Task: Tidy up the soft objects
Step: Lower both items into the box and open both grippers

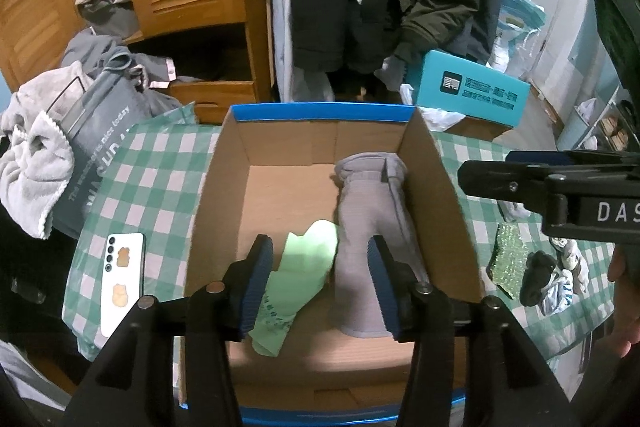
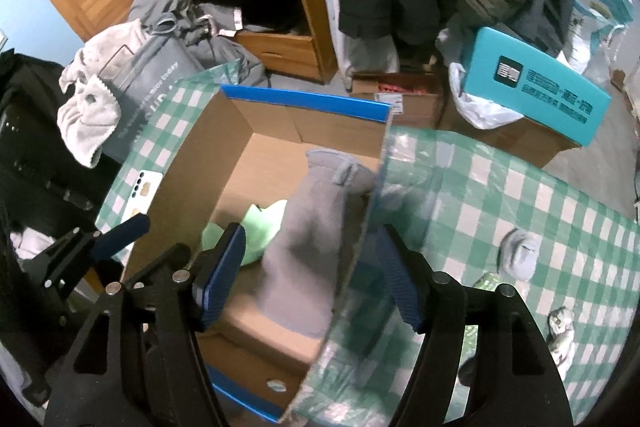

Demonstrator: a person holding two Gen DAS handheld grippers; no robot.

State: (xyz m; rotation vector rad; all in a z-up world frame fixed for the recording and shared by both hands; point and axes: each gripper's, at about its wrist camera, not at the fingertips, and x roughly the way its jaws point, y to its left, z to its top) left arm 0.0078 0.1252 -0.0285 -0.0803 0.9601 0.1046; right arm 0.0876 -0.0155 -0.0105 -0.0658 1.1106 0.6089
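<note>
A cardboard box (image 1: pixel 224 187) with a blue rim stands on a green checked cloth. In it lie a grey sock (image 1: pixel 368 211) along the right wall and a light green sock (image 1: pixel 304 267) beside it. My left gripper (image 1: pixel 320 285) is open and empty, above the box's near end, over the green sock. My right gripper (image 2: pixel 310 277) is open and empty, straddling the box's right wall (image 2: pixel 360 239), with the grey sock (image 2: pixel 308 227) and green sock (image 2: pixel 260 223) ahead. The right gripper also shows in the left wrist view (image 1: pixel 560 183).
A white phone (image 1: pixel 122 279) lies left of the box. More soft items lie right of it: a grey sock (image 2: pixel 520 255), a dark sock (image 1: pixel 538 277), a patterned one (image 2: pixel 562 331), a green sparkly piece (image 1: pixel 508 259). A teal box (image 1: pixel 472 93) and clothes stand behind.
</note>
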